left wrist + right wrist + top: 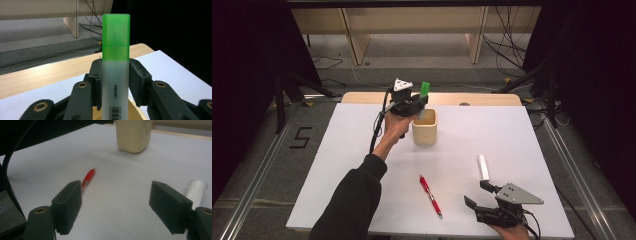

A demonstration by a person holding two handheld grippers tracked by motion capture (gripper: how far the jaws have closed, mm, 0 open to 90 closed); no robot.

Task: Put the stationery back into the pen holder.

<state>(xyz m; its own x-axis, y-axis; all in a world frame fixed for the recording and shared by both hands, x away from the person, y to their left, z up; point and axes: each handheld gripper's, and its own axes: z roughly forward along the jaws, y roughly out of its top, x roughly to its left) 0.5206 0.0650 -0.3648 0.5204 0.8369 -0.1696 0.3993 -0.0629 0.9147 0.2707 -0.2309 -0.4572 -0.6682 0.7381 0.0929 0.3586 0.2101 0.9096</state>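
Nearest us, our right claw [482, 196] rests wide and empty between red pen [430, 195] and white marker [483, 167]. Farther off, our left claw [416, 101] clamps the green highlighter [425, 89] upright above the beige cup [425, 128]; next we lower and release it inside.

Each gripper is black, with 2 blocky matte jaws on linkage arms pinned by brass-ringed rivets. The left gripper [418, 102] carries a pale 3-cornered plate with dark holes at its 11 o'clock; the right gripper [478, 194] bears a grey one at its 3 o'clock. A black sleeve [354, 197] covers the left forearm, and a black cable [378, 125] trails from that gripper.
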